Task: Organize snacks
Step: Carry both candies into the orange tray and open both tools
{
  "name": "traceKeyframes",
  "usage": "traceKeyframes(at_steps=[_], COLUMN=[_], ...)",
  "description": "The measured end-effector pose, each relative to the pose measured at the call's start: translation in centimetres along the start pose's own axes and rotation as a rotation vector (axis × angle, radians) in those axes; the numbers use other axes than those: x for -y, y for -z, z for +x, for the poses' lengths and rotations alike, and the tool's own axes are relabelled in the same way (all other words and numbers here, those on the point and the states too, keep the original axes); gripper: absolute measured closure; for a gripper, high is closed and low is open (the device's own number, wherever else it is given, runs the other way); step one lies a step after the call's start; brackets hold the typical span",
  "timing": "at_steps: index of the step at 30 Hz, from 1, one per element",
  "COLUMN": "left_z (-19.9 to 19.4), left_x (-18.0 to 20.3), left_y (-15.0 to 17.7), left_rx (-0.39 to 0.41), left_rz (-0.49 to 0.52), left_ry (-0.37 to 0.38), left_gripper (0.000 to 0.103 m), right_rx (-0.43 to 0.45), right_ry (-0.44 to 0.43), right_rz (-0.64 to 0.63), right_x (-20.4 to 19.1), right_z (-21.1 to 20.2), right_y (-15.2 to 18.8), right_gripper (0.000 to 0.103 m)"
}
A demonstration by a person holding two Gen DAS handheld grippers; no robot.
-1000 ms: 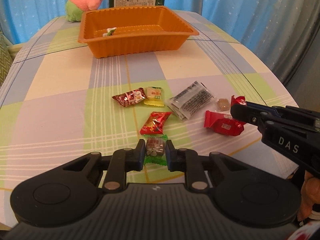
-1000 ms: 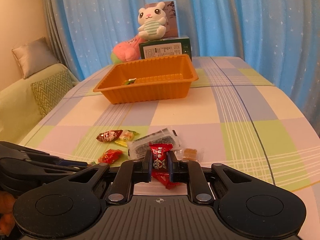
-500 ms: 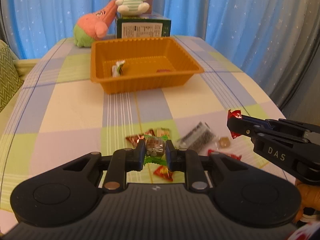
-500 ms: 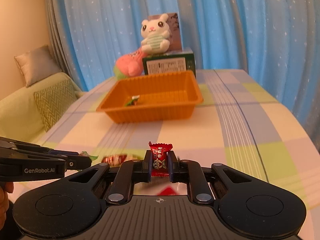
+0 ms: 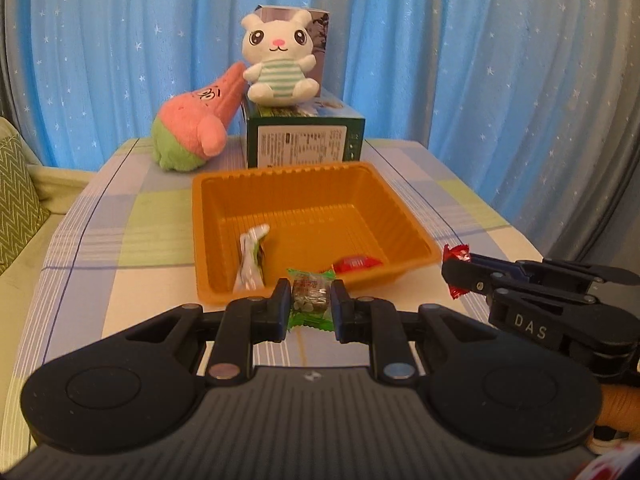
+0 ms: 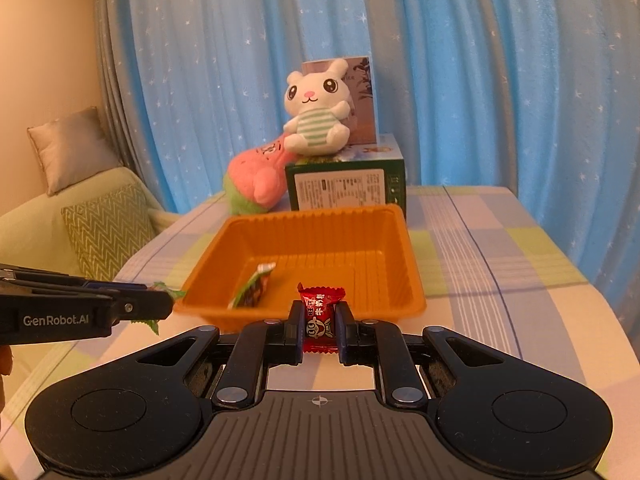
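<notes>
My left gripper (image 5: 310, 300) is shut on a green-wrapped candy (image 5: 310, 294) and hangs just before the near rim of the orange tray (image 5: 208, 240). My right gripper (image 6: 319, 320) is shut on a red-wrapped candy (image 6: 319, 314), also close to the orange tray (image 6: 412, 292). Inside the tray lie a white-green wrapped snack (image 5: 250, 264) and a red snack (image 5: 356, 263). In the left wrist view the right gripper (image 5: 454, 274) shows at the right with its red candy (image 5: 456, 256). The left gripper (image 6: 170, 300) enters the right wrist view from the left.
Behind the tray stands a green box (image 5: 304, 142) with a white bunny plush (image 5: 280, 64) on top and a pink plush (image 5: 196, 124) beside it. The checked tablecloth (image 5: 120, 240) covers the table. A sofa with cushions (image 6: 100, 232) is at the left; blue curtains hang behind.
Both grippers have risen and moved forward from the loose snacks toward the orange tray, each still holding its candy. The snacks left on the cloth have dropped out of view.
</notes>
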State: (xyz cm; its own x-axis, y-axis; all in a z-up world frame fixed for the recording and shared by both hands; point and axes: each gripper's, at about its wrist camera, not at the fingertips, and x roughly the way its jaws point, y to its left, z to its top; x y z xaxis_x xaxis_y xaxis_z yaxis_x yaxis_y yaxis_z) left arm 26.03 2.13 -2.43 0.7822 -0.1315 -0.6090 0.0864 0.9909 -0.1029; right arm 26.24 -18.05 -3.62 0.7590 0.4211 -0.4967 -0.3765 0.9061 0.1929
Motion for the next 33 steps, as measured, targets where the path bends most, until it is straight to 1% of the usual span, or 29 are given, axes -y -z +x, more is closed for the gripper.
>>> traceKeyframes(at_steps=[6, 10, 18, 24, 25, 27, 29, 32, 33], left_z=[3.7, 6.4, 10.1, 12.0, 12.2, 12.4, 12.5, 12.2, 12.1], left_x=[-1.3, -1.8, -2.6, -2.6, -2.7, -2.8, -3.1, -3.6, -3.8], left_y=[-1.8, -2.4, -2.9, -2.7, -2.6, -2.3, -2.2, -2.2, -2.2], left_rx=[0.019, 0.019, 0.014, -0.004, -0.005, -0.005, -0.003, 0.005, 0.005], left_rz=[-0.030, -0.032, -0.042, -0.055, -0.062, -0.057, -0.043, -0.043, -0.046], left_ry=[0.007, 0.021, 0.039, 0.068, 0.062, 0.047, 0.023, 0.001, 0.001], left_gripper=[0.084, 0.084, 0.084, 0.083, 0.083, 0.076, 0.073, 0.063, 0.062], right_rx=[0.017, 0.002, -0.037, -0.053, -0.059, -0.069, -0.078, -0.083, -0.083], right_ry=[0.000, 0.017, 0.035, 0.039, 0.039, 0.039, 0.036, 0.033, 0.032], right_rz=[-0.007, 0.007, 0.019, 0.036, 0.037, 0.044, 0.055, 0.063, 0.064], right_x=[0.6, 1.7, 3.4, 4.2, 4.2, 4.5, 4.6, 4.7, 4.7], right_z=[3.7, 6.5, 10.9, 12.3, 12.5, 12.8, 12.9, 13.0, 13.0], right_y=[-2.3, -3.1, -3.7, -3.9, -3.8, -3.7, -3.6, -3.5, -3.5], right_gripper=[0.087, 0.087, 0.087, 0.087, 0.087, 0.087, 0.087, 0.087, 0.087])
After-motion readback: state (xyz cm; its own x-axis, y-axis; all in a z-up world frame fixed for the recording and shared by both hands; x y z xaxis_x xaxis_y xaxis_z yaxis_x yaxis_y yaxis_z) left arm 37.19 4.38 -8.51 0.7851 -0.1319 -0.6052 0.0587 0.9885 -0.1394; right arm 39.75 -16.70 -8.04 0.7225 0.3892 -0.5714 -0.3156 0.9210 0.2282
